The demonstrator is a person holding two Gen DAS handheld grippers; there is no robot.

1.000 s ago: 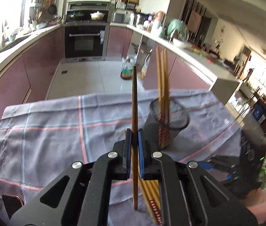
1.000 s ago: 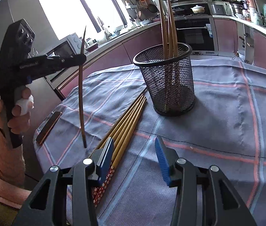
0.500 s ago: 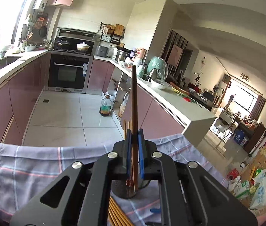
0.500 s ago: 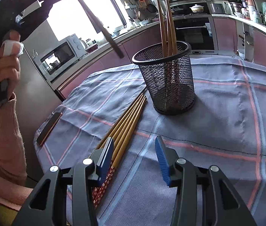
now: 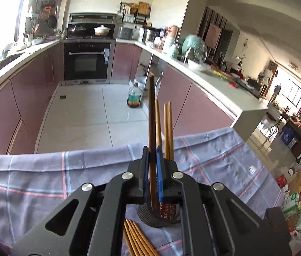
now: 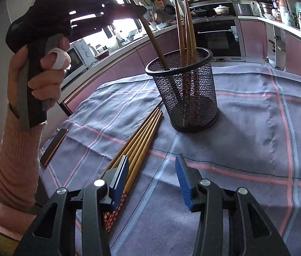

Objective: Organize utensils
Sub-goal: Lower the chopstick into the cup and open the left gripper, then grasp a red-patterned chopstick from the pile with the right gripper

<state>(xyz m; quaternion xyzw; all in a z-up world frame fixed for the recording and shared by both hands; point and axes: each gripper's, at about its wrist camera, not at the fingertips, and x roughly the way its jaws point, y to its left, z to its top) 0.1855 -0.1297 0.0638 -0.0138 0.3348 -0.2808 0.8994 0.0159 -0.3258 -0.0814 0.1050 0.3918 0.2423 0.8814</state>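
My left gripper [image 5: 152,170] is shut on a dark brown chopstick [image 5: 151,115], and in the right wrist view the left gripper [image 6: 138,10] hangs above and left of the black mesh cup [image 6: 184,98]. The held chopstick [image 6: 154,40] slants down with its lower end inside the cup. Three lighter chopsticks [image 6: 185,27] stand in the cup. Several more chopsticks [image 6: 139,140] lie on the blue checked cloth [image 6: 257,132] left of the cup. My right gripper [image 6: 151,179] stands open low over the cloth, its left pad next to those lying chopsticks, nothing between its fingers.
A person's hand [image 6: 44,72] in a pink sleeve holds the left gripper. A dark flat bar [image 6: 53,147] lies at the cloth's left edge. Kitchen counters, an oven [image 5: 86,61] and a bottle [image 5: 133,96] on the floor are beyond the table.
The left gripper rose and swung from the table's left side over to the mesh cup, carrying the dark chopstick; its lower end now sits in the cup. The right gripper kept still.
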